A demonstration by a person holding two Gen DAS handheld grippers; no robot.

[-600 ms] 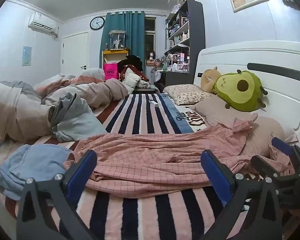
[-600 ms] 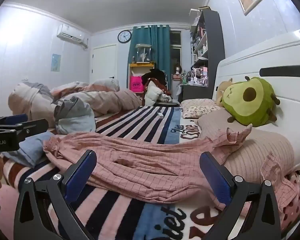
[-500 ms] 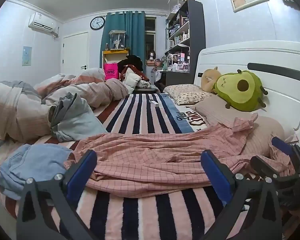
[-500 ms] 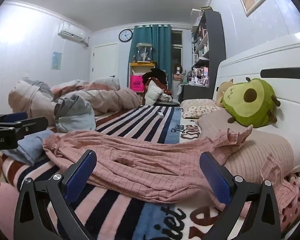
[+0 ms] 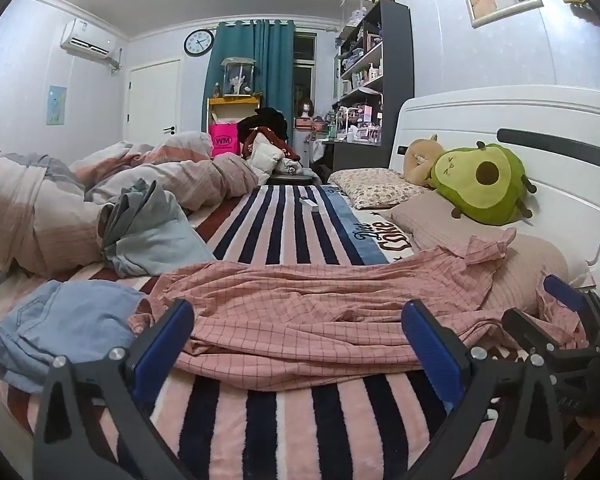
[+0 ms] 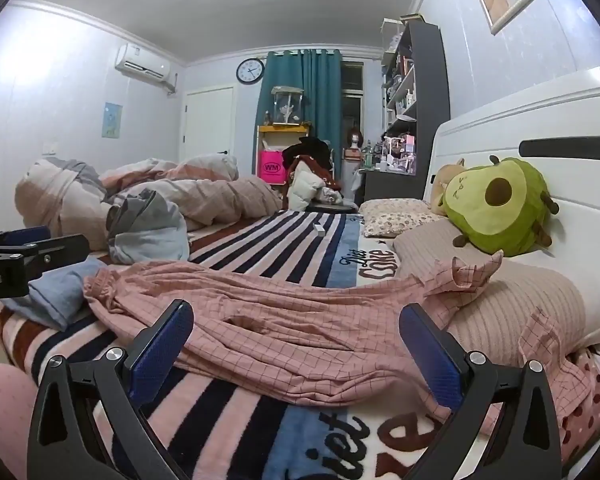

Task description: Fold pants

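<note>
Pink checked pants (image 5: pixel 300 312) lie spread and wrinkled across the striped blanket, one leg end draped up onto a beige pillow at the right; they also show in the right wrist view (image 6: pixel 284 320). My left gripper (image 5: pixel 298 344) is open and empty, just short of the pants' near edge. My right gripper (image 6: pixel 296 350) is open and empty, over the near edge of the pants. The right gripper also shows at the right edge of the left wrist view (image 5: pixel 556 312), and the left gripper at the left edge of the right wrist view (image 6: pixel 32 246).
Blue denim (image 5: pixel 60 320) lies left of the pants. A grey garment (image 5: pixel 148 232) and a bundled duvet (image 5: pixel 40 208) lie beyond. An avocado plush (image 5: pixel 480 180) and pillows (image 5: pixel 520 272) sit against the white headboard (image 5: pixel 540 120) at right. A small white box (image 5: pixel 309 202) rests on the blanket.
Both grippers stay open and almost still. The right wrist view has shifted slightly, tilting a little; the pants have not moved.
</note>
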